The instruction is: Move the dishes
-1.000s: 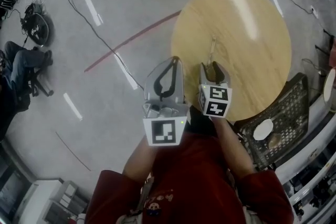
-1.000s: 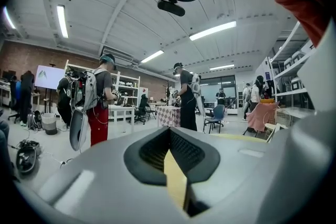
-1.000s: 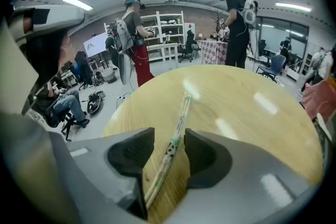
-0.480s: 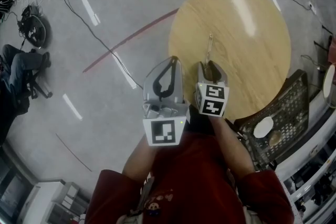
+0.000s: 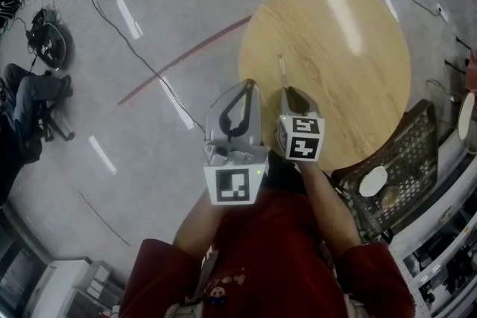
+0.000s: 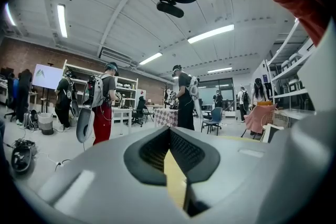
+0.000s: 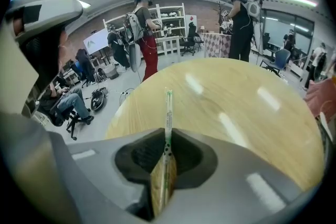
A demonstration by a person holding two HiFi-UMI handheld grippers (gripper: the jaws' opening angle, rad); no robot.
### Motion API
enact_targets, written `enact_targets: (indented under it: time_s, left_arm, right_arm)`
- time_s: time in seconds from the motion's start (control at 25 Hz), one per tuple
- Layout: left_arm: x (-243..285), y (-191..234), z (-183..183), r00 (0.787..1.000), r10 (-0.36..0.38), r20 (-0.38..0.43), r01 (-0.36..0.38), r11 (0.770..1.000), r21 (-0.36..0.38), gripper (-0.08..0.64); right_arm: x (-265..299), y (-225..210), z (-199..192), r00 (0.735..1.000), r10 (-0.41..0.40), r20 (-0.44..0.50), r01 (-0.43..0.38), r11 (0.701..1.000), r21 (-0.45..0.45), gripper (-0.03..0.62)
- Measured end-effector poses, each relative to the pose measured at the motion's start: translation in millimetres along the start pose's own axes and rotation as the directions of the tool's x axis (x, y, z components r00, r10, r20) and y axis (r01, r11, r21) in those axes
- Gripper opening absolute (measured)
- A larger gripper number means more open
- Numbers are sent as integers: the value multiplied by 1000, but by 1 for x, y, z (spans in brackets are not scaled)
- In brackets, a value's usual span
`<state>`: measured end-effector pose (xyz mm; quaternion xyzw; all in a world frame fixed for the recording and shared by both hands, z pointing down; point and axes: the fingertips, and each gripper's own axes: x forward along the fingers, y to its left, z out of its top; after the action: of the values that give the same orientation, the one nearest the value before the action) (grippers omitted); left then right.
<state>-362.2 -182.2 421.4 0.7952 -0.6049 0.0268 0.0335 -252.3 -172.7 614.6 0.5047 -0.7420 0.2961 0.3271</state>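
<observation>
A thin white-and-green stick-like utensil [image 7: 168,113] stands out from my right gripper [image 7: 167,152], whose jaws have just been closing and now pinch its near end. Seen from the head view, the utensil [image 5: 282,71] slants up-left from the right gripper [image 5: 292,91] over the round wooden table [image 5: 350,48]. My left gripper [image 5: 243,86] hangs beside it, off the table's left rim, shut with nothing in it. In the left gripper view the left gripper [image 6: 169,136] points level into the room.
A black wire basket [image 5: 406,153] holding a white plate [image 5: 373,182] sits right of the table. Another white dish [image 5: 468,119] shows at the right edge. Cables [image 5: 141,48] trail across the floor, and a seated person [image 5: 30,93] is far left. Several people stand beyond.
The right jaws have closed on the utensil. Its far end has swung to the left compared with the earlier frames. The left gripper has stayed where it was.
</observation>
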Motion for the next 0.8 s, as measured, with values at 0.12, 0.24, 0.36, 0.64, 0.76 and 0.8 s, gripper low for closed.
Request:
enact_targets:
  time_s: [0.12, 0.24, 0.36, 0.64, 0.76, 0.8]
  left_arm:
    - [0, -1, 1, 1000, -7, 0, 7, 1000, 3, 8]
    - [0, -2, 5, 1000, -21, 5, 21, 1000, 13, 8]
    - [-1, -4, 7, 1000, -29, 5, 29, 999, 16, 8]
    - [-1, -17, 20, 998, -58, 27, 57, 998, 28, 8]
    - [2, -30, 30, 996, -78, 49, 76, 996, 35, 8]
    - [4, -36, 34, 995, -87, 59, 84, 996, 37, 8]
  right_arm:
    - [0, 3, 0, 1000, 2, 3, -2, 1000, -6, 41]
    - [-3, 6, 3, 1000, 3, 14, -3, 1000, 3, 35]
    - [-7, 8, 2, 1000, 10, 18, -10, 1000, 7, 34]
    - [-26, -2, 10, 997, -13, 71, 11, 999, 33, 32]
    - [-40, -15, 15, 995, -33, 99, 27, 998, 57, 32]
    - [-45, -20, 16, 993, -42, 109, 35, 997, 66, 32]
